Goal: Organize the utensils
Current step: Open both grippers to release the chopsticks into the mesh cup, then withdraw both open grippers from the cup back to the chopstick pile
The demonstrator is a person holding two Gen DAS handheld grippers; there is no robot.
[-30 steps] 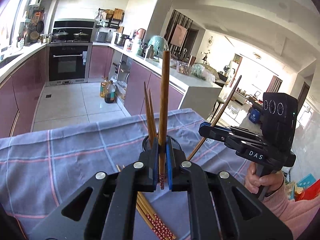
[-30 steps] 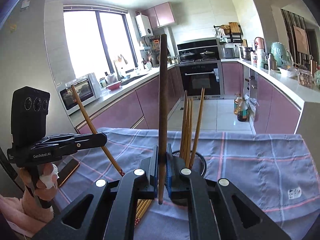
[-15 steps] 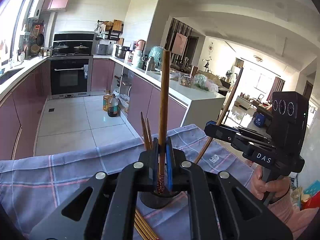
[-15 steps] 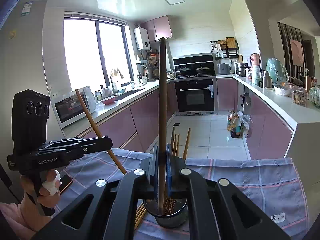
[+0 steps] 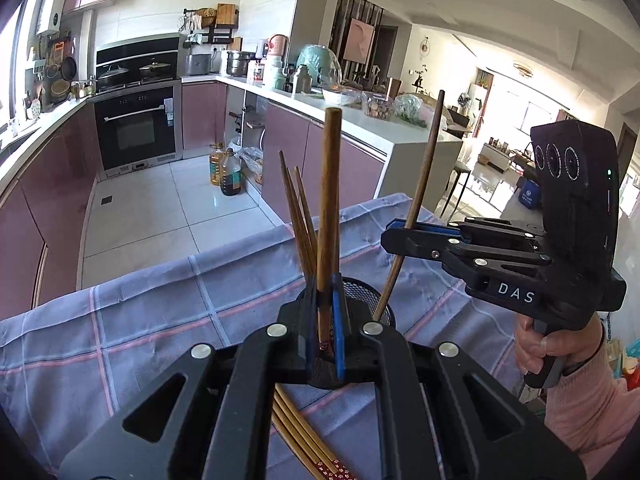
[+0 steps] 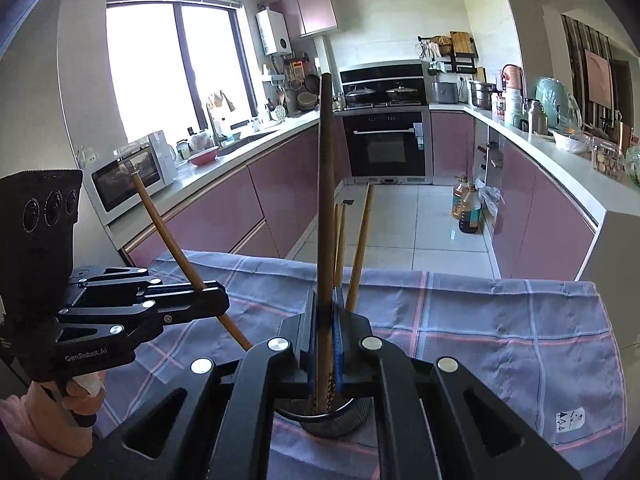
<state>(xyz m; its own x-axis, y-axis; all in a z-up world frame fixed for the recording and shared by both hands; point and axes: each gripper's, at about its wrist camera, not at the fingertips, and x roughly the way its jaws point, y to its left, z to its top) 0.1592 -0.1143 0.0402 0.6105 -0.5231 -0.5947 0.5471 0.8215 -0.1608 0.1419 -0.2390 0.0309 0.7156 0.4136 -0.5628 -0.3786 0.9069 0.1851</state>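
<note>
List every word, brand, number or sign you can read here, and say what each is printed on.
"DAS": on the side of the right gripper.
"GenRobot.AI": on the side of the left gripper.
Small printed marks on the white tag of the checked cloth: too small to read.
Bottle labels on the floor: blurred.

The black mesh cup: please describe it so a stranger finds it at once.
Look at the checked purple tablecloth. Near its middle, under both grippers, stands the black mesh cup. It is the only container on the cloth, and brown chopsticks stand upright in it.
</note>
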